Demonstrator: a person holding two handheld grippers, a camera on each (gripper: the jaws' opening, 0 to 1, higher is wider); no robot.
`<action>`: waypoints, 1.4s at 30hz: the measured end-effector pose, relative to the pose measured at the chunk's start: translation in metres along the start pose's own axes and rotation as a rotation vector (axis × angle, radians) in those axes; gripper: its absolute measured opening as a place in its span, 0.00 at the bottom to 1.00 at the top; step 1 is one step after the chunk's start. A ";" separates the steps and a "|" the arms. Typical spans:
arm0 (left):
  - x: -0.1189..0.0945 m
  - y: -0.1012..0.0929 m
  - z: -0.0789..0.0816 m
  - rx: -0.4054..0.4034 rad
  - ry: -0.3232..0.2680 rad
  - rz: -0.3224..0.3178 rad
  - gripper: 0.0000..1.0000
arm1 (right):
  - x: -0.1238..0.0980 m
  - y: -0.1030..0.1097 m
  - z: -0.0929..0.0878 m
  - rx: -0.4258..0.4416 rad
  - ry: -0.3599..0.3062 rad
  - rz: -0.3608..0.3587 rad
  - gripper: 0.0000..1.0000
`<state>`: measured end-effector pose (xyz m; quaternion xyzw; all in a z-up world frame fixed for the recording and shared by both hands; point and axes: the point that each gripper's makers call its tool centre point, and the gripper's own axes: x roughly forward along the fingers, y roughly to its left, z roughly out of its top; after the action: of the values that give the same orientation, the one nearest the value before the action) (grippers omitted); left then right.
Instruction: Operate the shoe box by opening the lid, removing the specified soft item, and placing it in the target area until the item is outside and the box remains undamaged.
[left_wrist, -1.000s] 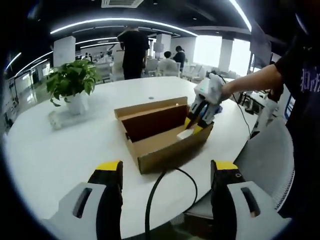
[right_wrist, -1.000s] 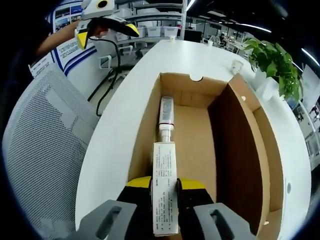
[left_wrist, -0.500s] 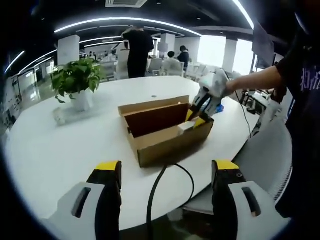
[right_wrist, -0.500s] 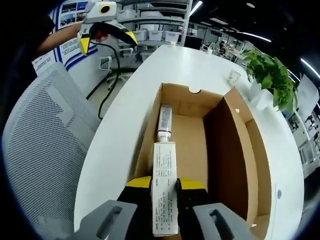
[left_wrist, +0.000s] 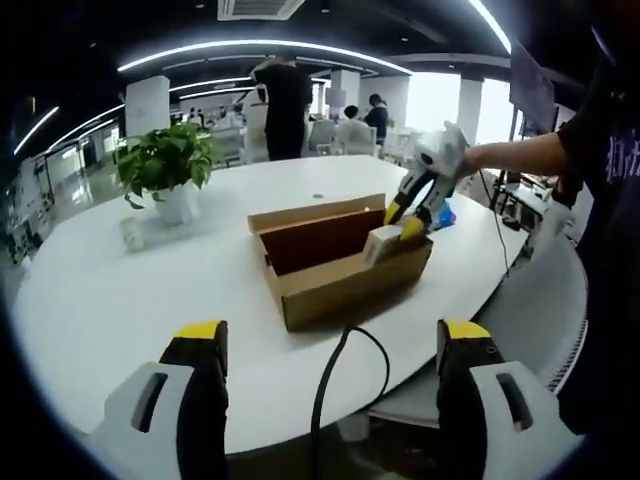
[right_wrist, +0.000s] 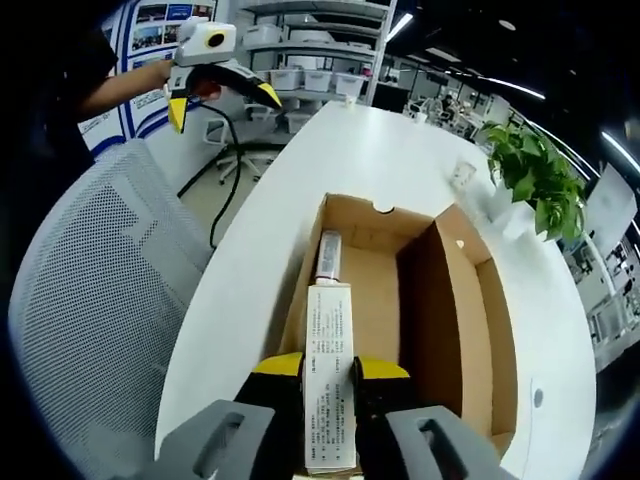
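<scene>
The open cardboard shoe box (right_wrist: 350, 215) lies on the white table (right_wrist: 360, 140), its lid (right_wrist: 475, 290) standing up on the right. My right gripper (right_wrist: 330, 365) is shut on a long white printed pack (right_wrist: 330, 340), held above the box's near end. A silvery tube (right_wrist: 329, 255) lies on the box floor beyond it. In the left gripper view, the right gripper (left_wrist: 410, 222) holds the pack (left_wrist: 383, 241) just over the box (left_wrist: 340, 270) rim. My left gripper (left_wrist: 330, 340) stands open, off the table's edge, nothing between its fingers; it also hangs in the air as the left gripper (right_wrist: 225, 100).
A potted plant (left_wrist: 165, 165) and a small white cup (left_wrist: 131, 233) stand on the table's far side. A grey mesh chair (right_wrist: 90, 320) stands at the table edge. A black cable (left_wrist: 335, 370) hangs in front of my left gripper. People (left_wrist: 285, 100) stand in the background.
The right gripper has lifted the white pack up from inside the box to above its rim. The left gripper has drawn back a little from the table.
</scene>
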<state>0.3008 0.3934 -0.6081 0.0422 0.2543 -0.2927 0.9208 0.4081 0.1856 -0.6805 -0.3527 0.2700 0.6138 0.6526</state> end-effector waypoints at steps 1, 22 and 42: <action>0.000 0.000 0.000 -0.004 -0.001 0.003 0.89 | -0.002 0.000 0.001 -0.003 -0.001 -0.001 0.14; -0.001 -0.010 -0.002 -0.001 0.004 -0.002 0.99 | -0.048 -0.004 0.005 -0.051 -0.028 -0.032 0.14; 0.008 -0.013 -0.003 0.002 0.001 -0.028 0.99 | -0.085 -0.031 -0.004 -0.041 -0.043 -0.108 0.13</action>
<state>0.2976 0.3788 -0.6141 0.0396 0.2552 -0.3057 0.9164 0.4301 0.1307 -0.6117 -0.3669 0.2240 0.5906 0.6829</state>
